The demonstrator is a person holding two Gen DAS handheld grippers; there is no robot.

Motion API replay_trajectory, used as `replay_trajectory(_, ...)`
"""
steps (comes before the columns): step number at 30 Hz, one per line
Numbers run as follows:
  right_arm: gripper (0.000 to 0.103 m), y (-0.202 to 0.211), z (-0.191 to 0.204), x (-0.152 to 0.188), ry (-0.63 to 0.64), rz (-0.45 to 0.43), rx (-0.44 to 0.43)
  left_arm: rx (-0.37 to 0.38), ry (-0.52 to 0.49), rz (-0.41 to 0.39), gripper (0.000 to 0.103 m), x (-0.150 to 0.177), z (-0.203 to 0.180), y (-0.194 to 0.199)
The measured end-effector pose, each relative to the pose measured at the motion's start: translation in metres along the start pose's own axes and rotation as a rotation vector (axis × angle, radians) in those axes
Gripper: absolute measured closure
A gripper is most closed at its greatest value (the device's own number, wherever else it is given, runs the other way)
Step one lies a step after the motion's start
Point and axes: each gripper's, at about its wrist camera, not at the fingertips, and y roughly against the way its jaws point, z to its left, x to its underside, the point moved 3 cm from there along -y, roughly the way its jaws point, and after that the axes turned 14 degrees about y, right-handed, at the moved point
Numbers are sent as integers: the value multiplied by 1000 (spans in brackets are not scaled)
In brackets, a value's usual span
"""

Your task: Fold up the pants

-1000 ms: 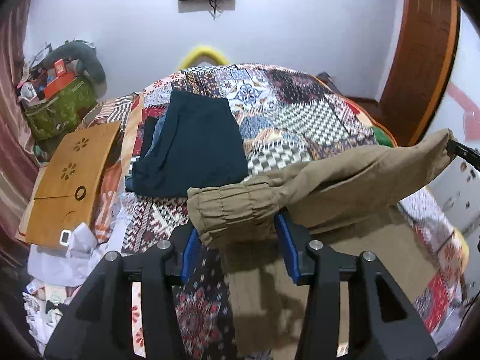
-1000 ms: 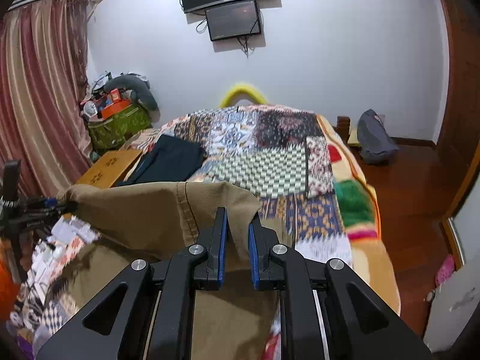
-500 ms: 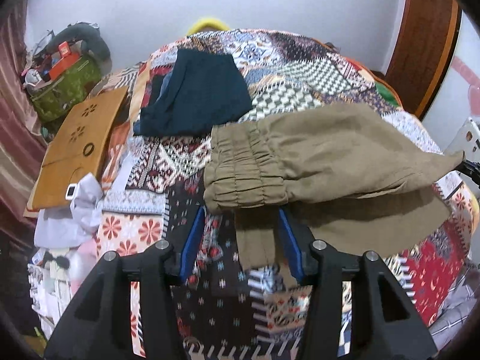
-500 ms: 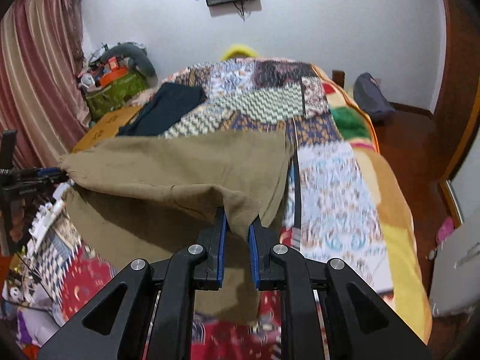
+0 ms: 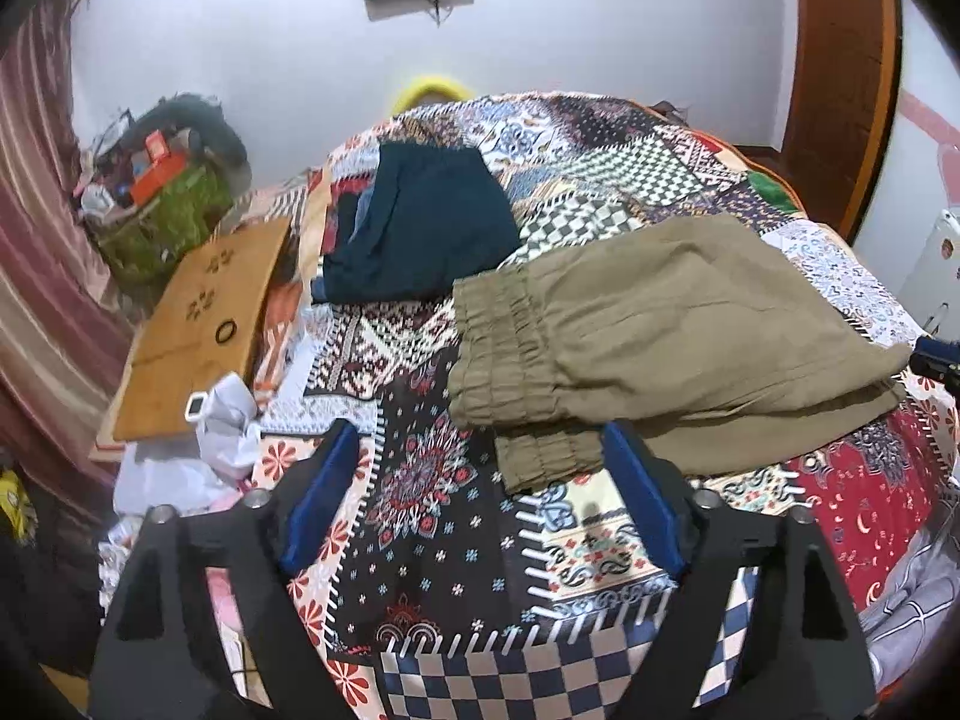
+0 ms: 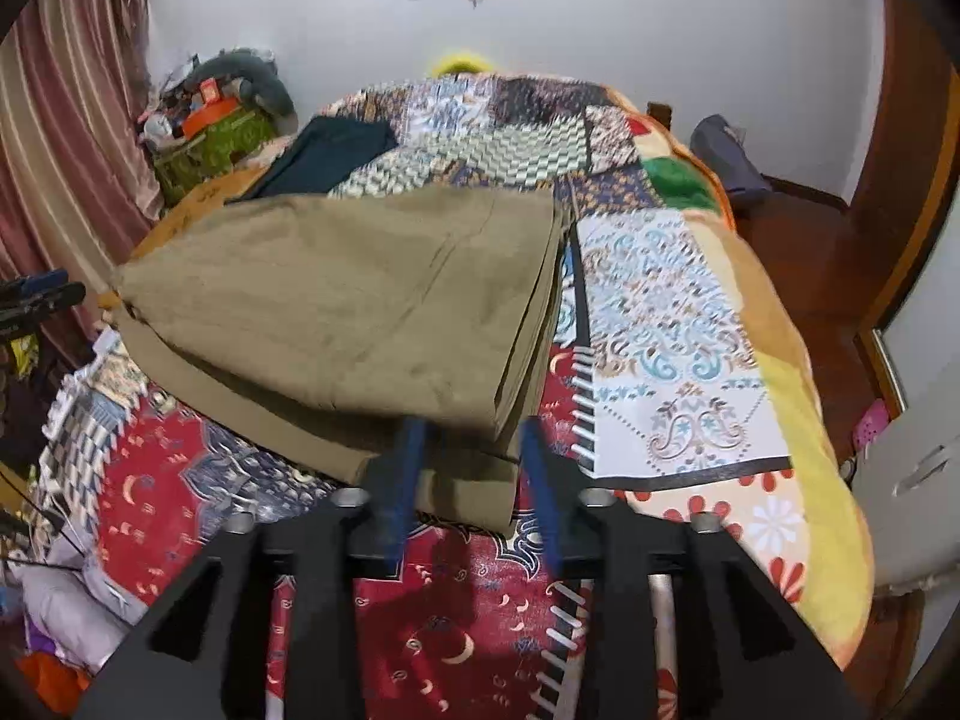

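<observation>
At the bottom of the left wrist view the left gripper [image 5: 480, 498] has its jaws spread wide over the patchwork bedspread [image 5: 432, 540], holding nothing. At the bottom of the right wrist view the right gripper [image 6: 474, 480] is also parted, its blue pads either side of the cloth's near edge without pinching it. Just beyond, in mid-frame, the olive pants [image 5: 660, 330] lie on the bed folded over, top layer nearly matching the lower one. One fold looks done; a further fold or squaring of edges may remain. Farther, upper left, sits a dark folded garment [image 5: 420, 228].
</observation>
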Motion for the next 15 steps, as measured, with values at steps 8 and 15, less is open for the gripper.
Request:
replay_trajectory(8,40,23,25,-30,69,-119,-19,0,-137,6,12,3,-43,-14)
replay_trajectory(15,39,-1,59,-46,165,-120,-111,-17,-275,111,12,20,-74,-55)
